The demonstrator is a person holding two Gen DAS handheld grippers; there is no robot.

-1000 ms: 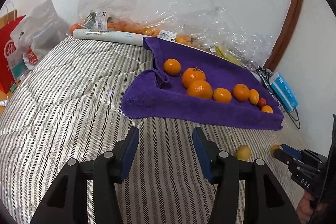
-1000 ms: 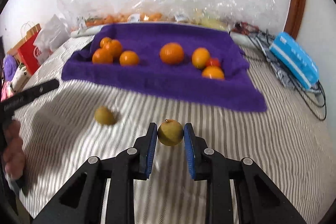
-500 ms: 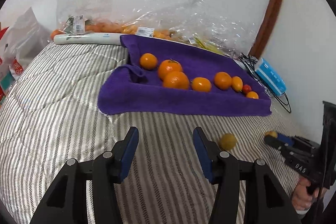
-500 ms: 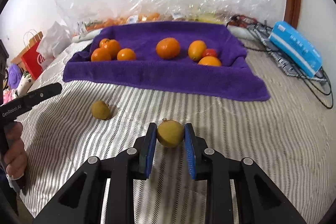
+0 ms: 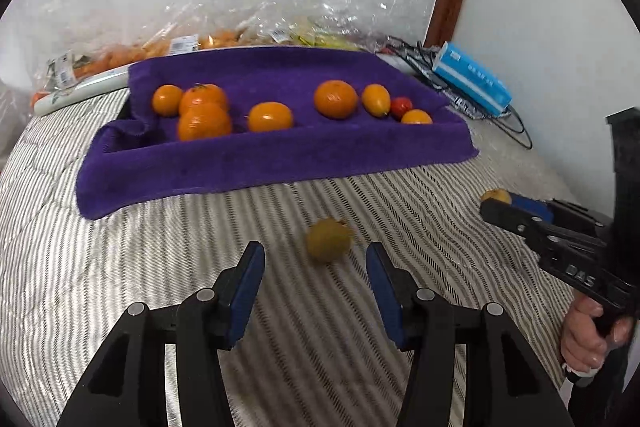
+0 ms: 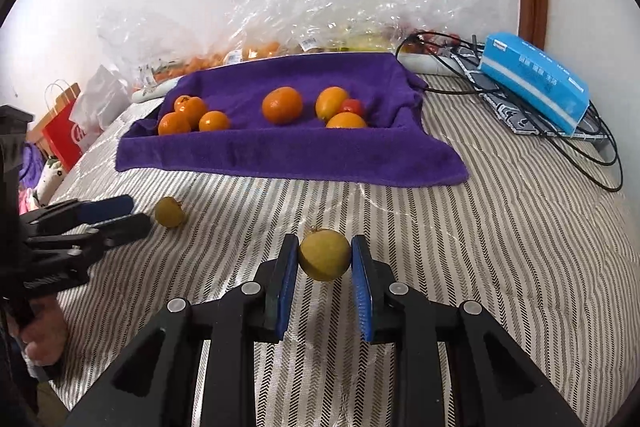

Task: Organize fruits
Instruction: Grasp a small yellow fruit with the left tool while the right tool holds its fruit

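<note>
We can read little here. On the side of the right claw (image 5: 496, 201), seen from the left wrist view, stand the pale letters "DAS" and nothing more. The blue box (image 6: 536, 79) carries rows of white print, too small for us to make out. The red bag (image 6: 64, 137) shows part of a white logo, and the plastic bags (image 5: 180, 45) bear white price labels; we cannot read either.

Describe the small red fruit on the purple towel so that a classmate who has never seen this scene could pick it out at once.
Find the purple towel spread on the striped bedcover; a loose row of fruit lies along it. Go to the row's right end, nearest the blue tissue pack. There the small red fruit sits among orange fruits: it is the only red one, and the smallest.
</note>
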